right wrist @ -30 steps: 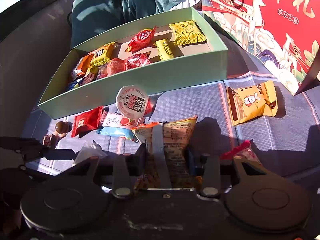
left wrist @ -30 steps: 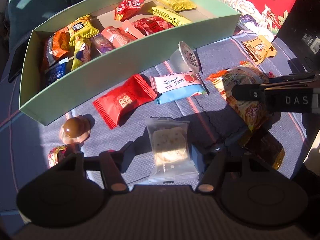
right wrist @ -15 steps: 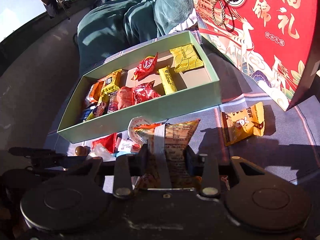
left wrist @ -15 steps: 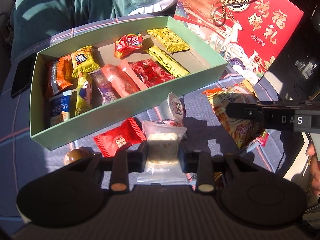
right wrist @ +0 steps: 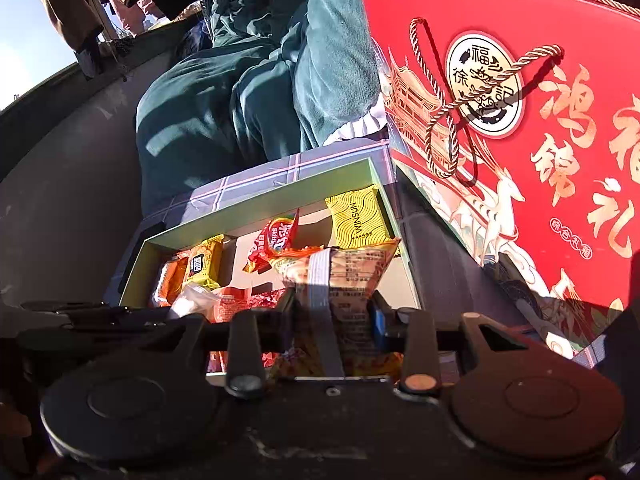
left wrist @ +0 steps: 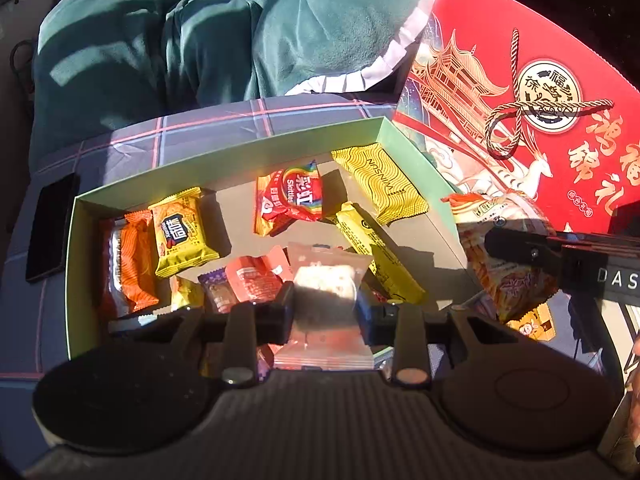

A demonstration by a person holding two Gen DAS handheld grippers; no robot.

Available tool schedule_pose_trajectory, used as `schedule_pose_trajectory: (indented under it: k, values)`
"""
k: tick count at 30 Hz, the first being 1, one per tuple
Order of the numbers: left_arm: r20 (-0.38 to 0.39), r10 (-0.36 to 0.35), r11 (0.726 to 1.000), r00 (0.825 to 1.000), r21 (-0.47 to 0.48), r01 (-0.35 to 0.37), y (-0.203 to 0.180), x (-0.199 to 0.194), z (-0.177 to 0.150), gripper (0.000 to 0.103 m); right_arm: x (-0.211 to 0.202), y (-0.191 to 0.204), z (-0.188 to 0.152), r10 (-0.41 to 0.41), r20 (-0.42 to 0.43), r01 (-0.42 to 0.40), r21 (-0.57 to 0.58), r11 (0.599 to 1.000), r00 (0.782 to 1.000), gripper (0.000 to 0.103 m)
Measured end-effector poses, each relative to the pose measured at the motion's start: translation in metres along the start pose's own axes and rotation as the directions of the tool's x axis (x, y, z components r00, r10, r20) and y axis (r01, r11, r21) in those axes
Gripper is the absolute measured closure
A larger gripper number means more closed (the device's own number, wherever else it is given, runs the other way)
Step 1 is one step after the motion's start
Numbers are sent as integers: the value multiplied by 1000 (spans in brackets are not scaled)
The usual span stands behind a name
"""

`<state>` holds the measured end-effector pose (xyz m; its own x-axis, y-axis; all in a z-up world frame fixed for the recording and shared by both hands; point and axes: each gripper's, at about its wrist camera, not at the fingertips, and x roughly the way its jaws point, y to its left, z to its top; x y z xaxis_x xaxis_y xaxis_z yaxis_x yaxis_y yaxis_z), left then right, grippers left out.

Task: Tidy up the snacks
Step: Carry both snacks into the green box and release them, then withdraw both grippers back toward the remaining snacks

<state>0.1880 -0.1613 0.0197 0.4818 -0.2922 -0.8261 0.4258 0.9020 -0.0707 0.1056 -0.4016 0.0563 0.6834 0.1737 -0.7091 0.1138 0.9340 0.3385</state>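
A pale green box (left wrist: 224, 148) holds several wrapped snacks, also seen in the right wrist view (right wrist: 256, 196). My left gripper (left wrist: 325, 312) is shut on a clear packet with a white cake (left wrist: 326, 280) and holds it above the box's middle. My right gripper (right wrist: 332, 316) is shut on an orange and yellow snack bag (right wrist: 340, 268), held above the box's right end. That bag (left wrist: 496, 248) and the right gripper also show in the left wrist view at the right.
A red gift bag (left wrist: 520, 92) with gold cord stands right of the box, also in the right wrist view (right wrist: 520, 120). A dark phone (left wrist: 50, 228) lies left of the box. A small yellow packet (left wrist: 534, 322) lies on the plaid cloth (left wrist: 208, 124). Green fabric lies beyond.
My left gripper closed on the clear cake packet, lifted it off the cloth and carried it over the box. My right gripper rose and moved forward over the box with the snack bag.
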Motion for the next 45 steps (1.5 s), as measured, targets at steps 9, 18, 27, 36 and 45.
schedule_pose_trajectory:
  k: [9, 18, 27, 36, 45]
  values:
    - [-24, 5, 1000, 1000, 0, -5, 3, 46, 33, 72, 51, -3, 17, -27, -38, 26, -4, 1000, 999, 67]
    - [3, 104, 994, 995, -33, -104, 5, 56, 34, 4, 53, 1, 21, -25, 7, 25, 14, 1000, 1000, 2]
    - [-7, 88, 995, 996, -36, -88, -2, 34, 14, 1, 28, 1, 11, -32, 7, 32, 23, 999, 999, 0]
    - [4, 55, 998, 999, -12, -55, -24, -4, -12, 0, -15, -5, -9, -47, 17, 46, 38, 998, 999, 0]
    - [-36, 4, 998, 999, 63, -2, -62, -24, -63, 0, -61, -31, -52, -80, 4, 79, 86, 993, 997, 0]
